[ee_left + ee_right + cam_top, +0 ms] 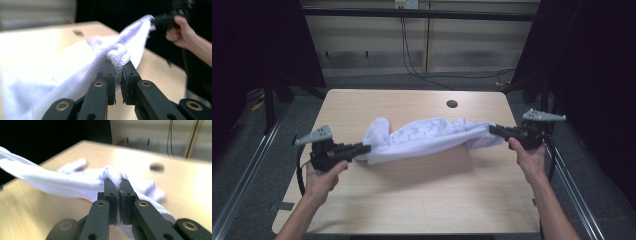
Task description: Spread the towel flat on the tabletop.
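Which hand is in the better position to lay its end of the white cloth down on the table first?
Probably left: the left gripper, shut on the white cloth, hangs over the table; the right gripper grips near the table's right edge.

— How was the light?
— Bright from overhead on the table; dark surrounds.
— Sharpness?
— The towel glared white in the left gripper view; backgrounds behind both jaws were blurred.

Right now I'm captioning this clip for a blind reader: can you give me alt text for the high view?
A white cloth hangs stretched between two hand-held grippers above a light wooden table. The left gripper clamps its left end, the right gripper its right end. The table has a small round hole near its far edge.
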